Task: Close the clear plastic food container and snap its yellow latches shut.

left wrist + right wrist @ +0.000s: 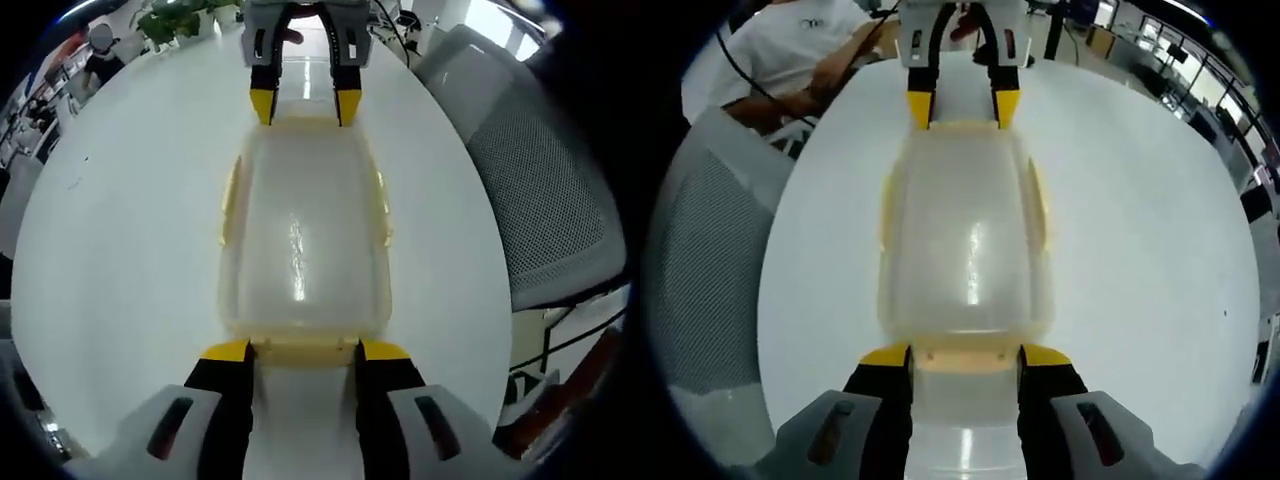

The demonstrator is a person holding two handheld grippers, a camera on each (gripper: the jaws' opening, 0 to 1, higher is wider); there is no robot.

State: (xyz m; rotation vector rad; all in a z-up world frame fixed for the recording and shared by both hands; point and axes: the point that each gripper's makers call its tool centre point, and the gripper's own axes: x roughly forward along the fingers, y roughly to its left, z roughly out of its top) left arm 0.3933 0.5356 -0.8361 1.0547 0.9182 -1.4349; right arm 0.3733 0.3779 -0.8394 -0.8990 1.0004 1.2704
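Left gripper [303, 352]: jaws standing apart, yellow tips straddling the near end latch [304, 349] of the clear plastic container [303, 240], nothing clamped between them. Right gripper [305, 103] entering this view from the far side, its own yellow tips likewise spread at the opposite end of the box.

Right gripper [965, 357] in its own view: jaws parted, tips sitting at either side of the end latch [965, 359] nearest it, touching or just beside the rim, hard to tell which. Left gripper [963, 108] facing it across the box, jaws also apart.

Container [966, 240] lying flat on the white table [130, 230], lengthwise between the two grippers, lid resting on top. Yellow side latches [229, 200] showing along the long edges, angled slightly outward.

Beyond the table [1140, 220]: grey mesh chair [545, 180] sitting beside the edge, green plant [170, 20] standing at the far rim. In the right gripper view, mesh chair [710, 270] at the side, person in a white shirt [790, 45] sitting behind the table.
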